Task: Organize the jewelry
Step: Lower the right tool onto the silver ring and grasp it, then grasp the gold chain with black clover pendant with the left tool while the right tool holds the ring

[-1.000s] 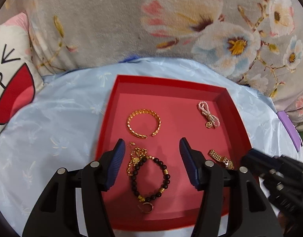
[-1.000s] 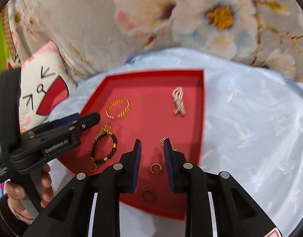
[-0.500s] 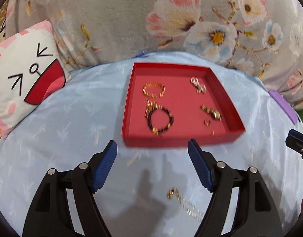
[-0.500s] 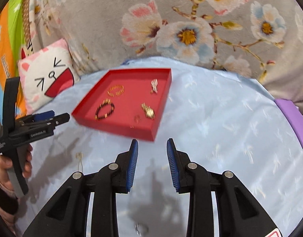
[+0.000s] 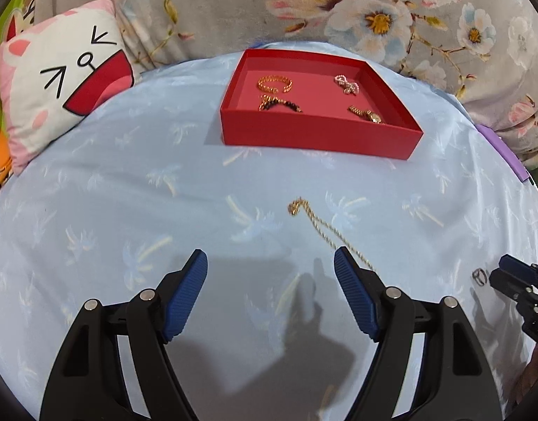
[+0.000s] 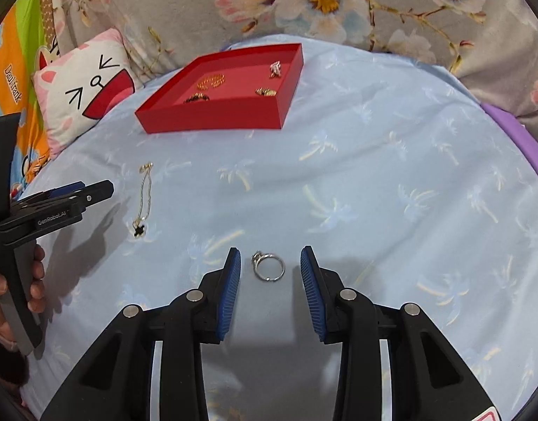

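The right tool (image 6: 270, 268) hovers low over the surface with its two ribbed blue pads spread apart, holding nothing. A thin silver ring (image 6: 268, 266) with a small raised setting lies flat on the cloth between the pads, touching neither. The left tool (image 5: 270, 266) is also spread wide and empty; its black plastic arms end in the same ribbed blue pads. A fine gold chain necklace (image 5: 321, 226) lies just beyond it, one end running under the tip of its right pad, the other end curled further away. From the right wrist view, the necklace ends in a small dark clover-shaped pendant (image 6: 139, 228).

The surface (image 6: 391, 182) is covered in glossy pale blue cloth printed with faint palm trees. At its far side sits one shallow square red tray (image 5: 318, 133) with upright walls. Four pieces are visible in it: a gold cuff bracelet (image 5: 274, 83) at far left, a pearl piece (image 5: 347, 83) at far right, a dark beaded bracelet with gold bits (image 5: 279, 105) at near left, and a gold watch (image 5: 366, 114) at near right.

Beyond the tray hangs grey fabric with large printed flowers (image 5: 356, 7). A white and pink cartoon-face pillow (image 5: 62, 80) rests at far left. A flat purple item (image 6: 518, 140) lies at the surface's right edge.
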Demonstrator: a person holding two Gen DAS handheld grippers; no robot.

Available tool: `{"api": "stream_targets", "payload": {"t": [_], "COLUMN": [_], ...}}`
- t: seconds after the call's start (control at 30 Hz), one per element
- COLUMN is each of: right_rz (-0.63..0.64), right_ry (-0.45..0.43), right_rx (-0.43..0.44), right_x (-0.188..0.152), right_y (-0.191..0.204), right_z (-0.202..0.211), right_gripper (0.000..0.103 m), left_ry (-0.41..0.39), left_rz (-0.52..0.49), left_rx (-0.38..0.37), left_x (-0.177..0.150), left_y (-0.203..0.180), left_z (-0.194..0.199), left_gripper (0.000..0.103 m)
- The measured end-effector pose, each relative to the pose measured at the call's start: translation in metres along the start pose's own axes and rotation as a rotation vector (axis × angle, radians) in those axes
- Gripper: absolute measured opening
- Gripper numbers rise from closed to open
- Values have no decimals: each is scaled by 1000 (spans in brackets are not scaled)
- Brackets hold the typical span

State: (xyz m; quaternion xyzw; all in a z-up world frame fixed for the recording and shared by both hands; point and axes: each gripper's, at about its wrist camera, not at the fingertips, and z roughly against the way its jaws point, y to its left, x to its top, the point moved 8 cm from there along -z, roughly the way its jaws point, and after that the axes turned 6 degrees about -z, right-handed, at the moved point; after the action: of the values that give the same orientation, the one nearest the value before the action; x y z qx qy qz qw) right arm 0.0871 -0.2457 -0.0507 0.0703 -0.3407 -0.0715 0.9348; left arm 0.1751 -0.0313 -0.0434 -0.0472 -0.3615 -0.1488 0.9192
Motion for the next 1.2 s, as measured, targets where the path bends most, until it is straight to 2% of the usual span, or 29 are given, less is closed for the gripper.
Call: {"api": "stream_targets", "payload": {"t": [0.37, 0.43, 0.53, 1.1, 1.2], "right_rz": [24, 25, 22, -16, -21], "right_ry": [25, 25, 25, 7, 5], "right_rx": [-35, -40, -42, -16, -14], "right_x": [-7, -6, -6, -4, -4], "right_y": [2, 3, 2, 0, -1], "right_z": [-14, -14, -15, -9, -8], "right_gripper": [32, 25, 20, 19, 19], "left_ry": [0, 1, 2, 35, 32], "left_rz": [27, 25, 28, 20, 2], "left_rx": [-5, -6, -8, -54, -43], "left_x": [-12, -12, -12, -8, 0], "left_y": [4, 3, 3, -8, -11], "left_z": [0, 0, -1, -11, -17], "left_gripper": [78, 78, 78, 78, 72]}}
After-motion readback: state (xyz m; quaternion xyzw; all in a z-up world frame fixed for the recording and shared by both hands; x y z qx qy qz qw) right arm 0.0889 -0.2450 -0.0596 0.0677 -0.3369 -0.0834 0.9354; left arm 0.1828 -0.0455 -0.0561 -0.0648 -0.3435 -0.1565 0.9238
